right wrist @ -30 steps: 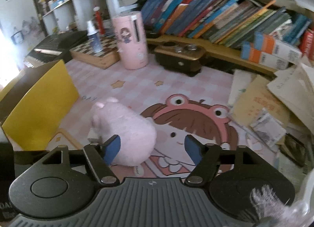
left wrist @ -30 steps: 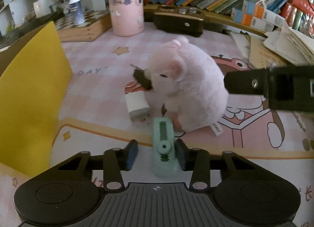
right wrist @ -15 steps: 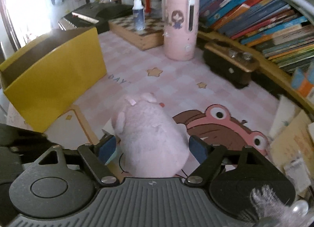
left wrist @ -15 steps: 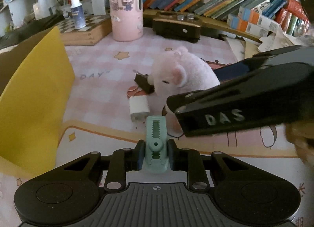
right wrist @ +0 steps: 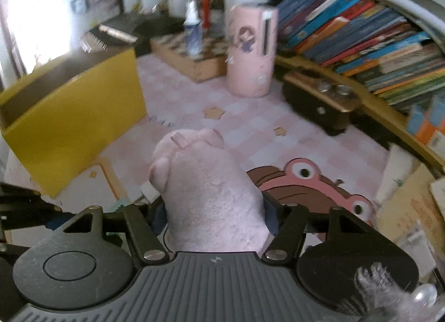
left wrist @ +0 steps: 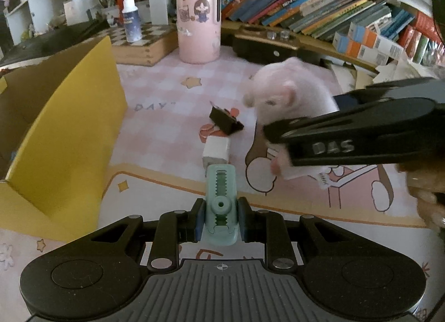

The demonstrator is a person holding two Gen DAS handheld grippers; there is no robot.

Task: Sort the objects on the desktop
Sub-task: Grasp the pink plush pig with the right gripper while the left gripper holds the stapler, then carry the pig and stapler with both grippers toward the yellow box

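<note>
My left gripper (left wrist: pixel 219 220) is shut on a mint-green clip (left wrist: pixel 221 197) and holds it above the mat's front edge. My right gripper (right wrist: pixel 212 217) is shut on a pink plush toy (right wrist: pixel 208 191), lifted off the pink desk mat (right wrist: pixel 250 127); the toy also shows in the left wrist view (left wrist: pixel 289 99), with the right gripper's black body across it. A white charger block (left wrist: pixel 216 151) and a black binder clip (left wrist: pixel 225 120) lie on the mat (left wrist: pixel 172 116). An open yellow box (left wrist: pixel 66 133) stands at the left, also in the right wrist view (right wrist: pixel 75 121).
A pink cylindrical holder (left wrist: pixel 198 23), a wooden chessboard box (left wrist: pixel 144 44) with a spray bottle (left wrist: pixel 130 19), a dark wooden stand (left wrist: pixel 267 44) and a row of books (left wrist: pixel 319 7) line the back. Loose papers (right wrist: pixel 411 205) pile at the right.
My right gripper closed on the plush toy and lifted it up and to the right, uncovering the black binder clip. My left gripper stays shut on the green clip, slightly raised.
</note>
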